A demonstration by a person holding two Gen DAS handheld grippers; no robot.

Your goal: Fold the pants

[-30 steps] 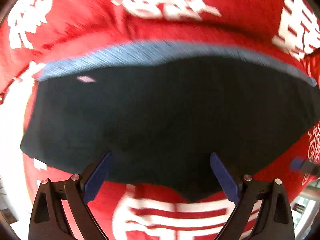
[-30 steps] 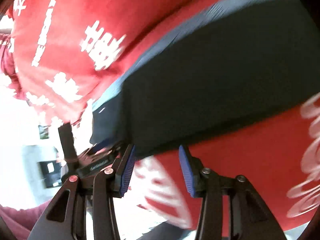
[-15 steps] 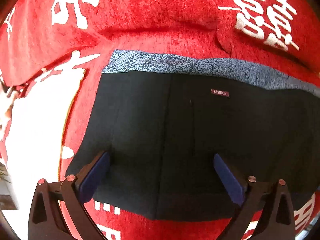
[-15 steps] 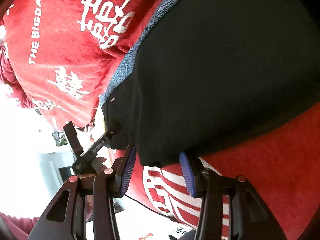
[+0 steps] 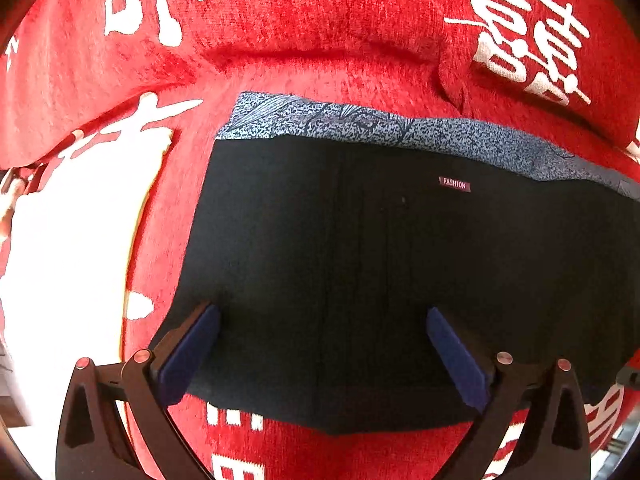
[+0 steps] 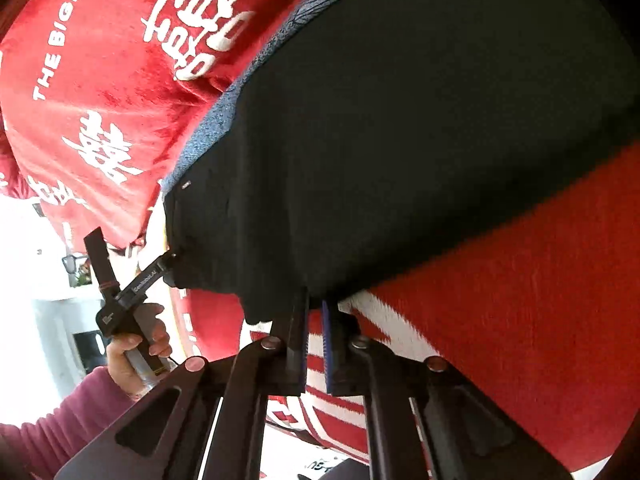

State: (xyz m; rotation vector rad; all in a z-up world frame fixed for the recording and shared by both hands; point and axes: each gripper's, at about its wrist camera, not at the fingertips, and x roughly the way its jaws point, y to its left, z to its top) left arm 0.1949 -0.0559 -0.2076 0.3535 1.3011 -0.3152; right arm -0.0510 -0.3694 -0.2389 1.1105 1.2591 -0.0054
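Black pants (image 5: pixel 380 272) with a blue patterned lining band (image 5: pixel 360 124) and a small FASHION label lie folded flat on a red blanket (image 5: pixel 320 40). My left gripper (image 5: pixel 322 320) is open, its blue pads (image 5: pixel 188 352) spread wide over the near edge of the pants. In the right wrist view the pants (image 6: pixel 400 140) fill the upper middle. My right gripper (image 6: pixel 315 306) is shut on the near hem of the pants. The left gripper also shows there (image 6: pixel 170 262), at the pants' far corner.
The red blanket with white characters covers the whole surface (image 6: pixel 540 300). A hand in a pink sleeve (image 6: pixel 132 344) holds the left gripper's handle. Bright white room background lies beyond the blanket's left edge (image 6: pixel 32 280).
My right gripper has closed from open onto the near hem of the pants. The left gripper has stayed open over the pants' near edge, and the view has steadied.
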